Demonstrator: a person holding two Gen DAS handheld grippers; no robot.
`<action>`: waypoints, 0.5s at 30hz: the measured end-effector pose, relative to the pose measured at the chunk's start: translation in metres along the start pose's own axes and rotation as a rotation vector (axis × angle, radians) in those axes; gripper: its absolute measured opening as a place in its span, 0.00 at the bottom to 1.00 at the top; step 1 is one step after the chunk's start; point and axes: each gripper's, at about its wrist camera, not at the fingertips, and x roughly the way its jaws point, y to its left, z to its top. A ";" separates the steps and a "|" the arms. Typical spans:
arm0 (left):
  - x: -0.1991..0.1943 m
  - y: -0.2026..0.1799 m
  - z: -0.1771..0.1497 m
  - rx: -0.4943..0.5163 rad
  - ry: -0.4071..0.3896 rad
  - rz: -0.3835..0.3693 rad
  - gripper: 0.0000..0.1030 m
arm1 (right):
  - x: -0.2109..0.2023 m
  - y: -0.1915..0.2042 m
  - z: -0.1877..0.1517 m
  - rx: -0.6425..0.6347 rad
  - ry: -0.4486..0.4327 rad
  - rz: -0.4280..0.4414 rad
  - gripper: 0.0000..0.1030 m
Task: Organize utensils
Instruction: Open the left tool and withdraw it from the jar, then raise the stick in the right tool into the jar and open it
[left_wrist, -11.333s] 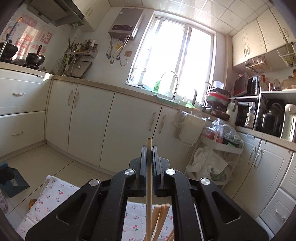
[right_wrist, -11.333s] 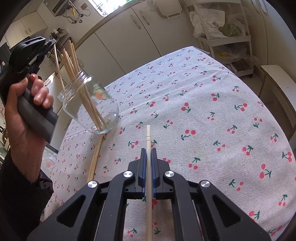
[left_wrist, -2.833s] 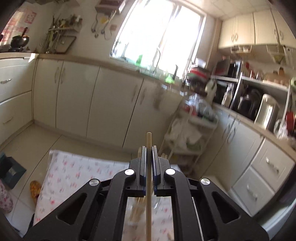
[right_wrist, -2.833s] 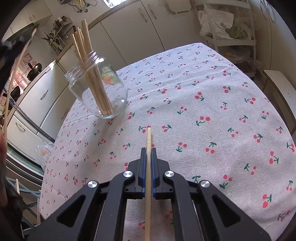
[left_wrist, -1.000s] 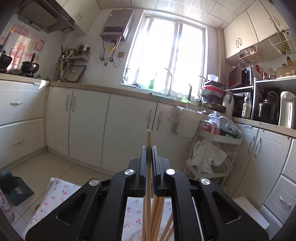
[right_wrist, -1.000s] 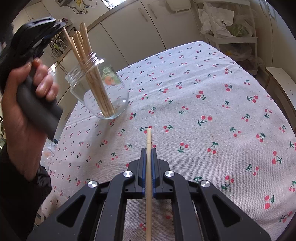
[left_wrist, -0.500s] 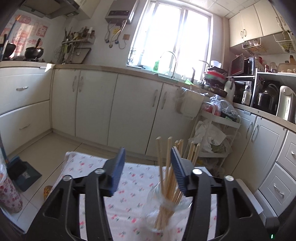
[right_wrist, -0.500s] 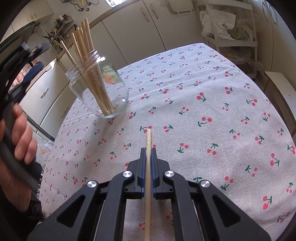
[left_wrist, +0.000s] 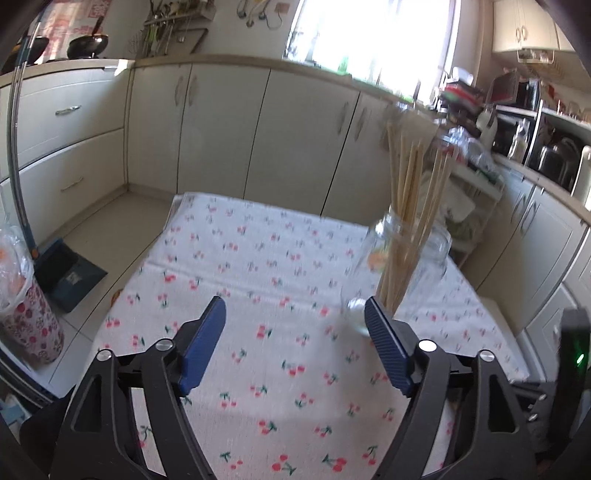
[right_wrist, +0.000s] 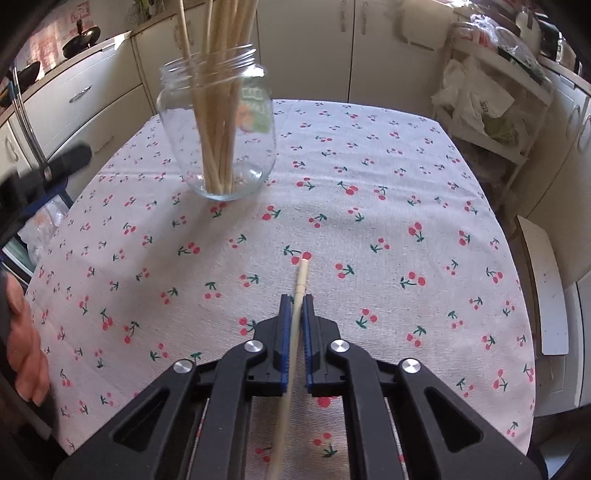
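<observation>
Left wrist view. My left gripper (left_wrist: 295, 343) hangs over the cherry-print tablecloth (left_wrist: 258, 258) with its jaws opening and nothing between the blue pads (left_wrist: 201, 345). The glass jar (left_wrist: 402, 258) stands on the cloth ahead and to the right, just beyond the right pad; a bundle of wooden chopsticks (left_wrist: 413, 192) rises from it, fanned outward at the top. The jar's outline is blurred here, so I cannot tell how many sticks it contains. A dustpan (left_wrist: 68, 275) lies on the floor at left, beside a floral bin (left_wrist: 29, 325).

Right wrist view. My right gripper (right_wrist: 294, 325) is clamped on a single chopstick (right_wrist: 300, 280), which runs forward between the pads; its tip shows over a printed cherry. The jar (right_wrist: 221, 125) stands upright on the tablecloth (right_wrist: 406, 184) at upper left, well apart from the held chopstick, its sticks (right_wrist: 218, 110) leaning inside. A hand (right_wrist: 26, 343) shows at the left edge.
</observation>
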 end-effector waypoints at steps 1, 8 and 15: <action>0.002 0.000 -0.003 0.004 0.012 0.005 0.76 | 0.000 -0.004 0.000 0.025 0.004 0.015 0.06; 0.017 -0.003 -0.003 -0.002 0.089 0.035 0.89 | -0.004 -0.035 0.000 0.300 0.008 0.194 0.06; 0.031 -0.003 -0.006 -0.013 0.154 0.060 0.92 | -0.023 -0.039 0.013 0.406 -0.072 0.285 0.06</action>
